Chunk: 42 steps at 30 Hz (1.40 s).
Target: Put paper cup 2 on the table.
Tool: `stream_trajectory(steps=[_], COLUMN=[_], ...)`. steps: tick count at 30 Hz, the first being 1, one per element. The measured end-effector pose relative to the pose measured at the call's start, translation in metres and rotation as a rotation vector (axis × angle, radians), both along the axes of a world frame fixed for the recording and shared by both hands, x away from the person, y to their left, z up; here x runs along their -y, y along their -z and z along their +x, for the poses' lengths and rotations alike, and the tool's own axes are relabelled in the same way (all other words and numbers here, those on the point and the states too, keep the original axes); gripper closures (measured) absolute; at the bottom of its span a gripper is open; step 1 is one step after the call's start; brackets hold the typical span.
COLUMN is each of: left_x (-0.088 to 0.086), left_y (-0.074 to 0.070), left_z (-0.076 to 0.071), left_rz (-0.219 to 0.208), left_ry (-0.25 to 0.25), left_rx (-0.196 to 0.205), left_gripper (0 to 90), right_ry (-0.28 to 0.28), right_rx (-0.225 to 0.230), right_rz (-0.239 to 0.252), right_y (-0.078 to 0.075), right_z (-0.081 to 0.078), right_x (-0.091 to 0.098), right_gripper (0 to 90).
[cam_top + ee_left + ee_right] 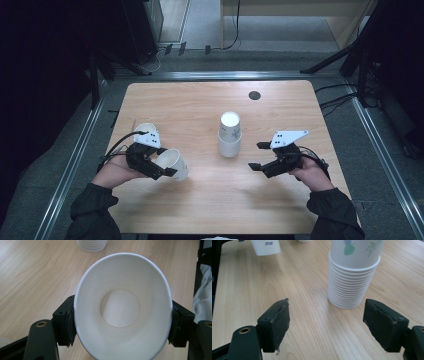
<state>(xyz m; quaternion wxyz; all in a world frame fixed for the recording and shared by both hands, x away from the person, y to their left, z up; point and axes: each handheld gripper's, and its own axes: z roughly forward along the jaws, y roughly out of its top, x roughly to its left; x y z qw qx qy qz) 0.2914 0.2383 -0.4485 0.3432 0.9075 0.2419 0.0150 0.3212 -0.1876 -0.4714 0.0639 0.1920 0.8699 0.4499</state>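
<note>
A white paper cup (121, 277) lies on its side between the jaws of my left gripper (166, 161), which is shut on it; the rim is squeezed into an oval and the cup's mouth faces the camera. A stack of upside-down paper cups (229, 135) stands at the table's middle, to the right of that gripper. My right gripper (258, 156) hovers right of the stack with its jaws open and nothing between them. In the right gripper view the stack (352, 282) stands just beyond the fingertips (277, 321).
Another white cup (144, 130) stands behind my left hand near the table's left edge. A small black round disc (254, 95) sits at the far middle of the wooden table (200, 210). Cables and dark stands surround the table.
</note>
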Motion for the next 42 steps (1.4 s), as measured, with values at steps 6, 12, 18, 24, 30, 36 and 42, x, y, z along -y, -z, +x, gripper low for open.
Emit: stream_trajectory(steps=[6,12,18,24,30,36,42], left_x=[-0.013,-0.029,-0.045,-0.057,-0.068,-0.07,-0.069], left_y=[0.007,0.012,0.015,0.018,0.021,0.024,0.029], left_z=[-0.002,0.0,0.002,0.007,0.01,0.012,0.014], left_rz=[0.024,0.056,0.063,0.104,0.119,0.153,0.18], left_ry=[-0.031,-0.081,-0.124,-0.154,-0.197,-0.216,-0.222], left_rx=[-0.016,-0.024,-0.022,-0.012,-0.013,-0.001,-0.003], left_gripper=[25.7,25.7,25.6,25.7,25.2,25.0,24.3], right_ry=[0.021,0.061,0.094,0.101,0.102,0.114,0.115], right_rx=[0.001,0.008,0.002,-0.006,-0.005,-0.007,-0.003], right_rz=[-0.008,-0.023,-0.024,-0.028,-0.04,-0.042,-0.049], right_y=[0.001,0.003,0.007,0.01,0.012,0.011,0.012], right_z=[0.005,0.011,0.018,0.023,0.025,0.025,0.026], right_x=[0.004,0.005,0.007,0.007,0.005,0.005,0.005], right_gripper=[21.9,21.9,21.9,21.9,21.8,21.9,21.8])
